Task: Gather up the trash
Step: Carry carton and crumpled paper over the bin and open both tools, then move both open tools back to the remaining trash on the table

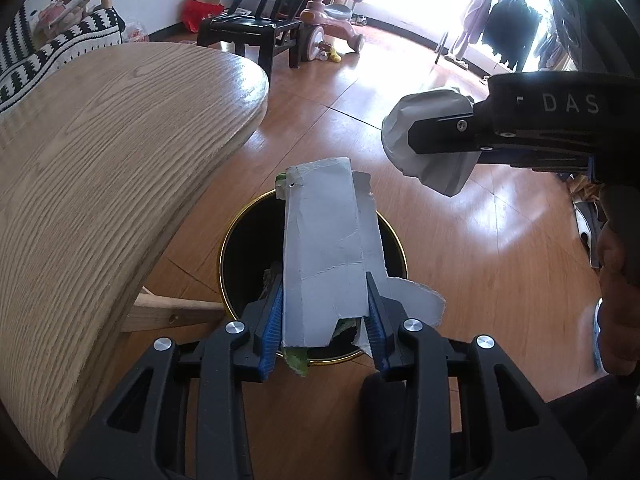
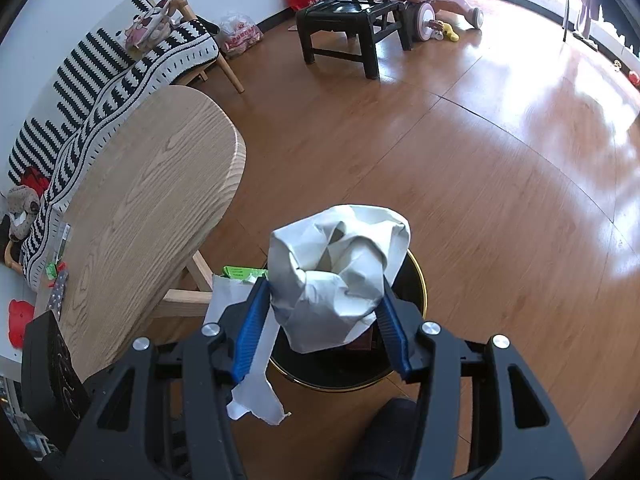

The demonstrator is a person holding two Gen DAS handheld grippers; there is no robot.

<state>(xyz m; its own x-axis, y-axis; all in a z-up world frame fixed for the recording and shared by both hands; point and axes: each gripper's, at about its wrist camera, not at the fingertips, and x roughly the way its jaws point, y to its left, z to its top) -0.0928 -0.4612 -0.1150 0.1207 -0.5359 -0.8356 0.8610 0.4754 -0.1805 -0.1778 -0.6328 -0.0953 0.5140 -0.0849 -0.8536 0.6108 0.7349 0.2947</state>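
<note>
The left hand-held gripper is clenched on a torn grey cardboard box, its ribbed blue pads pressing the two long sides near the box's lower end. The box is a flattened carton of thin paperboard: matte grey inside, ragged along the ripped flaps, with a green printed face showing at the edges. It looks light and only moderately stiff, so I judge it will buckle under a hard squeeze. The long creased edges, where it is held now, seem the firmest place to grip. It hangs directly above the trash bin, which sits on the floor just beyond the fingertips.

The right hand-held gripper grasps a crumpled paper ball between its pads, the jaws set wide around the wad's lower part. The paper is pale, creased into soft folds with hollow pockets. It appears nearly weightless and springy, likely to compress rather than slip, so a grip across its bulk suits it. It too hovers over the bin, whose rim shows just past the right-hand pad.

The bin is round, black inside, with a thin glossy gold lip, and some rubbish already lies in it. Left of both grippers stands a rounded wooden surface with pronounced oak-like grain. Glossy wood-plank floor stretches ahead.
</note>
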